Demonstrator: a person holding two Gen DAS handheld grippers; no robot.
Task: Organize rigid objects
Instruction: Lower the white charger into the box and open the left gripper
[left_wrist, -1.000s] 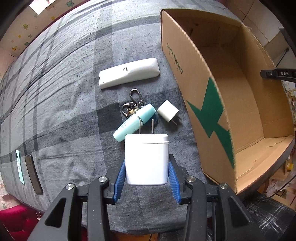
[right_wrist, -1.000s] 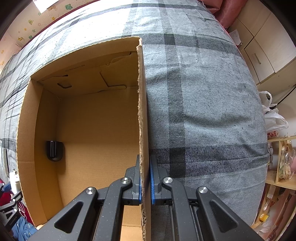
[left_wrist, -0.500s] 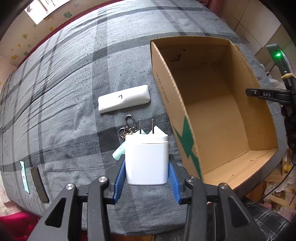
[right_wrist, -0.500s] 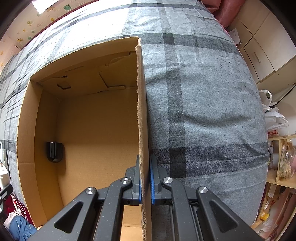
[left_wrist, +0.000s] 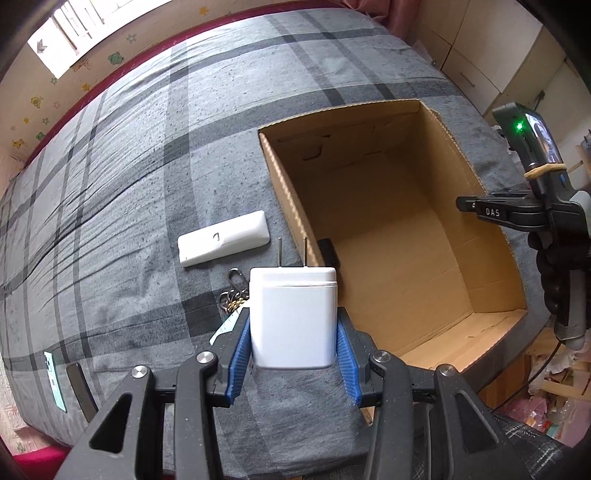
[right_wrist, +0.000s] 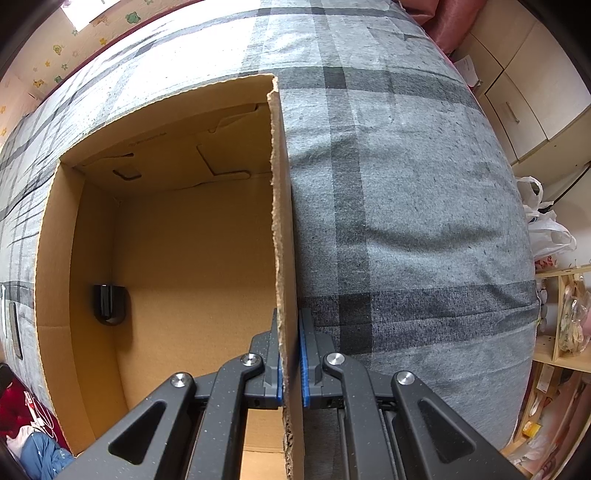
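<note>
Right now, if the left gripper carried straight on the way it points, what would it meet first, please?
Probably the left wall of the cardboard box, or the grey plaid bedcover beside it. The left gripper holds the white charger, prongs forward, near that rim; depth is unclear.

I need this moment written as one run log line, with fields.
left tongs: shut on white charger | right tongs: shut on cardboard box wall | in box: one black item
</note>
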